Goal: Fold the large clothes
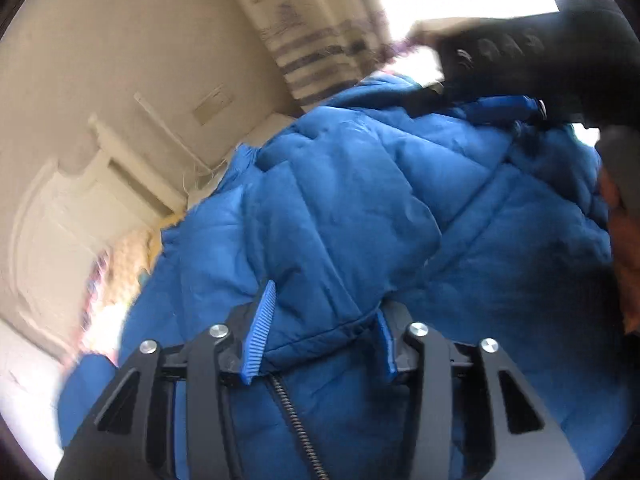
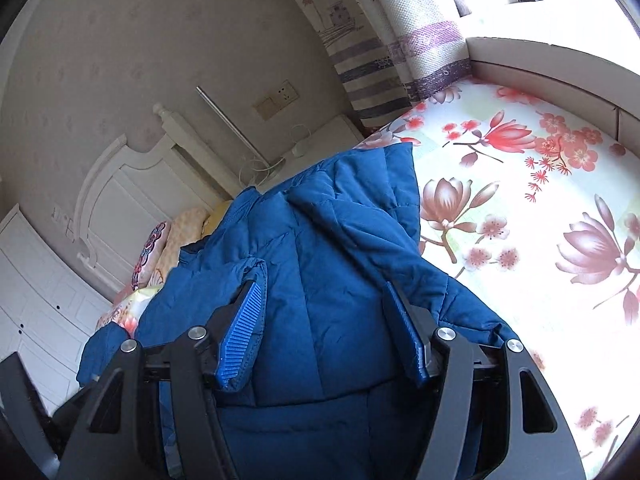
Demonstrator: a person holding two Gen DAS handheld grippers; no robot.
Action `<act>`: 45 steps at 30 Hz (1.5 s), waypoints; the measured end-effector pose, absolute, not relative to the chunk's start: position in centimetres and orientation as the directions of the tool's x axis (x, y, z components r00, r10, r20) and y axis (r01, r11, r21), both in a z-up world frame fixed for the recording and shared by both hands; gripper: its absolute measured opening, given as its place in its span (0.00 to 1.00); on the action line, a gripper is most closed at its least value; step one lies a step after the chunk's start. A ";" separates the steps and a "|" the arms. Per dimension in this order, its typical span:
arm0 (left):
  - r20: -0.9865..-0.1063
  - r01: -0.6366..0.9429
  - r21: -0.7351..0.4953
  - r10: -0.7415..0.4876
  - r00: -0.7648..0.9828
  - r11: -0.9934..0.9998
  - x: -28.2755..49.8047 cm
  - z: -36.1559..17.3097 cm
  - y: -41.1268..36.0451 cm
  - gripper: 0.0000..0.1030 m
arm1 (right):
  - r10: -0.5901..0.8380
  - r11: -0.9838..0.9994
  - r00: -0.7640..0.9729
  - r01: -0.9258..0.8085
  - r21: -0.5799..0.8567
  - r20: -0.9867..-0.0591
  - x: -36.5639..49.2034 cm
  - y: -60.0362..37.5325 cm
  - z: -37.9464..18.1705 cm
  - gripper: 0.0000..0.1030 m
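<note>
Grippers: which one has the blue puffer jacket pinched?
The left gripper: its pads squeeze a fold of the blue puffer jacket; the right gripper stands wide, gripping nothing.

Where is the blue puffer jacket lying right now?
In the right wrist view, the blue puffer jacket lies on the floral bedsheet, left of centre, toward the white headboard.

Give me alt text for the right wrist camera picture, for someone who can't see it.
A blue puffer jacket lies on a bed with a floral sheet, a fold of it between the right gripper's blue-padded fingers. Behind are a white headboard, pillows and a striped curtain.
</note>
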State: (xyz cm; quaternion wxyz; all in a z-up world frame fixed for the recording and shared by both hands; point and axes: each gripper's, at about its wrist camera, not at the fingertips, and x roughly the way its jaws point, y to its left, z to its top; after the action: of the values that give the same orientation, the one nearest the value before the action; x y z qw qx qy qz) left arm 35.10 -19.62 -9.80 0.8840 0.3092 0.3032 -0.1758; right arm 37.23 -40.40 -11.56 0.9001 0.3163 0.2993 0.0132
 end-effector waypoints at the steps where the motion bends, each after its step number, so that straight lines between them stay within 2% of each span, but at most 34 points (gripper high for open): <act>1: -0.634 0.482 0.372 -0.162 0.756 0.793 35.0 -9.0 -18.4 0.26 | 0.215 0.800 0.820 0.163 0.578 -0.530 37.2 -40.4 -11.5 0.61; 3: -0.612 0.439 0.138 -0.272 0.743 0.888 35.6 -6.6 -14.6 0.23 | 0.220 0.797 0.820 0.161 0.582 -0.529 37.2 -40.4 -11.5 0.61; 4: -0.579 0.411 -0.074 -0.374 0.724 0.909 36.3 -5.1 -11.0 0.23 | 0.222 0.797 0.819 0.161 0.583 -0.529 37.3 -40.5 -11.6 0.61; 7: -0.465 0.246 -0.557 -0.543 0.700 0.793 38.4 -4.9 -0.8 0.23 | 0.222 0.798 0.818 0.160 0.581 -0.530 37.3 -40.5 -11.5 0.61; 8: -0.448 0.180 -0.645 -0.557 0.699 0.743 38.9 -5.5 1.7 0.25 | 0.222 0.799 0.818 0.160 0.580 -0.531 37.3 -40.5 -11.5 0.61; 9: -0.443 0.099 -0.720 -0.564 0.697 0.687 39.5 -6.5 4.4 0.32 | 0.221 0.800 0.817 0.160 0.579 -0.532 37.3 -40.5 -11.5 0.61; 11: -0.473 -0.048 -0.781 -0.538 0.698 0.623 39.7 -8.7 8.2 0.61 | 0.221 0.800 0.817 0.160 0.578 -0.532 37.3 -40.5 -11.5 0.61; 12: -0.483 -0.102 -0.795 -0.522 0.703 0.598 39.6 -9.7 9.7 0.79 | 0.221 0.800 0.817 0.160 0.578 -0.533 37.3 -40.5 -11.5 0.61; 14: -0.496 -0.156 -0.801 -0.495 0.713 0.578 39.2 -10.9 11.5 0.82 | 0.223 0.802 0.816 0.158 0.577 -0.533 37.2 -40.4 -11.5 0.62; 18: -0.515 -0.136 -0.764 -0.469 0.718 0.630 39.5 -10.5 11.9 0.82 | 0.220 0.811 0.813 0.155 0.564 -0.539 37.2 -40.2 -11.5 0.64; 23: -0.621 -0.191 -0.634 -0.345 0.704 0.749 42.5 -9.7 11.4 0.82 | 0.218 0.813 0.813 0.156 0.562 -0.541 37.1 -40.2 -11.4 0.64; 25: -0.644 -0.190 -0.590 -0.316 0.697 0.785 43.3 -9.9 11.1 0.77 | 0.217 0.814 0.812 0.156 0.560 -0.542 37.1 -40.2 -11.4 0.64; 27: -0.648 -0.168 -0.527 -0.266 0.714 0.833 42.6 -9.9 10.2 0.71 | 0.214 0.816 0.811 0.157 0.556 -0.544 37.0 -40.2 -11.4 0.64; 30: -0.580 -0.118 -0.436 -0.178 0.795 0.892 39.9 -8.2 8.4 0.71 | 0.200 0.826 0.812 0.160 0.540 -0.548 37.0 -40.0 -11.3 0.64; 32: -0.517 -0.043 -0.369 -0.166 0.840 0.928 38.1 -6.6 6.7 0.79 | 0.185 0.842 0.817 0.155 0.516 -0.547 36.8 -39.6 -11.0 0.64; 33: -0.510 -0.017 -0.346 -0.173 0.843 0.938 38.4 -6.3 5.9 0.89 | 0.183 0.853 0.818 0.143 0.501 -0.546 36.9 -39.2 -10.9 0.64; 34: -0.517 0.004 -0.322 -0.179 0.837 0.947 38.1 -6.2 5.2 0.91 | 0.179 0.864 0.818 0.135 0.484 -0.547 36.9 -38.9 -10.7 0.64; 40: -0.693 0.134 -0.144 -0.197 0.693 0.980 43.1 -6.7 0.7 0.98 | 0.150 0.906 0.818 0.111 0.407 -0.555 36.8 -37.5 -10.0 0.64; 43: -0.745 0.145 -0.125 -0.189 0.640 0.982 44.4 -9.9 0.6 0.98 | 0.156 0.909 0.776 0.130 0.397 -0.612 37.5 -37.5 -10.7 0.65; 45: -0.748 0.178 -0.043 -0.150 0.646 0.983 43.9 -10.8 -0.1 0.98 | 0.151 0.919 0.757 0.129 0.372 -0.636 37.9 -37.0 -10.8 0.66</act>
State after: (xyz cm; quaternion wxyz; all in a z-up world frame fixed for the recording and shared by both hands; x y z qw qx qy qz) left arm 43.88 -0.05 -10.81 0.9071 0.0172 0.4106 -0.0905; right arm 37.91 -36.96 -10.81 0.9154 0.2009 0.3489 0.0060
